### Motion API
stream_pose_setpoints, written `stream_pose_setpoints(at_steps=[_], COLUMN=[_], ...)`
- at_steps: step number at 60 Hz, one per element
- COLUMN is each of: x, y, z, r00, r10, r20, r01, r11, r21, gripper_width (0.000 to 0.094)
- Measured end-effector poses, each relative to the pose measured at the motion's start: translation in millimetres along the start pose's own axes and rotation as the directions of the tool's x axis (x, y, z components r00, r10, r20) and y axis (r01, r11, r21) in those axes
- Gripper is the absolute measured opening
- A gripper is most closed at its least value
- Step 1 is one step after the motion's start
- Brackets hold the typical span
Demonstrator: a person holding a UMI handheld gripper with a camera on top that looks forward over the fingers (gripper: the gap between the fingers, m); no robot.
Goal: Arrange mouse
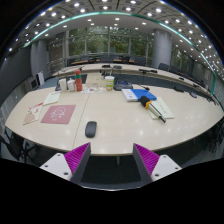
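A wide pale surface (pixel 120 125) fills a meeting room. Taking the dark mouse (pixel 91 129) as landmark: a pink sheet (pixel 58 114) lies just left of it, and blue papers (pixel 138 96) lie well beyond to its right. The tongs (pixel 111 158) are spread wide and empty, with the mouse just ahead of the left finger.

**Mouse ahead of the fingers, clutter behind it**

From my feed, the mouse (pixel 91 129) lies on the table (pixel 120 125), just ahead of my gripper (pixel 111 160), slightly left, fingers spread with nothing between them. A mat (pixel 58 114) sits left of the mouse. Bottles (pixel 75 85) stand behind the mat; papers and books (pixel 145 98) lie right, farther back.
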State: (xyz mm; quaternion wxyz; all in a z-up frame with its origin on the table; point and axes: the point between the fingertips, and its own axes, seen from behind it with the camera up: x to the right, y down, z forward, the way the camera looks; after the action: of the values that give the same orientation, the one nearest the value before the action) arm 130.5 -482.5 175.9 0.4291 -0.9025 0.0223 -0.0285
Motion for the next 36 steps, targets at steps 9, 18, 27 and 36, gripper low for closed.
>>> stream_pose_setpoints(at_steps=[9,18,27,36], x=[-7.2,-25.2,-74.9,-108.8], y=[18.4,40.3,53.6,32.9], z=[15.4,38.4,84.9,154.9], r00=[1.0,1.0,0.999,1.0], r10=[-0.002,0.008,0.009,0.018], r20=[-0.011,-0.007,0.048,0.025], r01=[0.001,-0.008,-0.006,-0.018], r11=[1.0,0.998,0.998,1.0], r21=[-0.031,-0.063,-0.067,-0.003], gripper_width=[0.0851,0.0857,0.0859,0.0858])
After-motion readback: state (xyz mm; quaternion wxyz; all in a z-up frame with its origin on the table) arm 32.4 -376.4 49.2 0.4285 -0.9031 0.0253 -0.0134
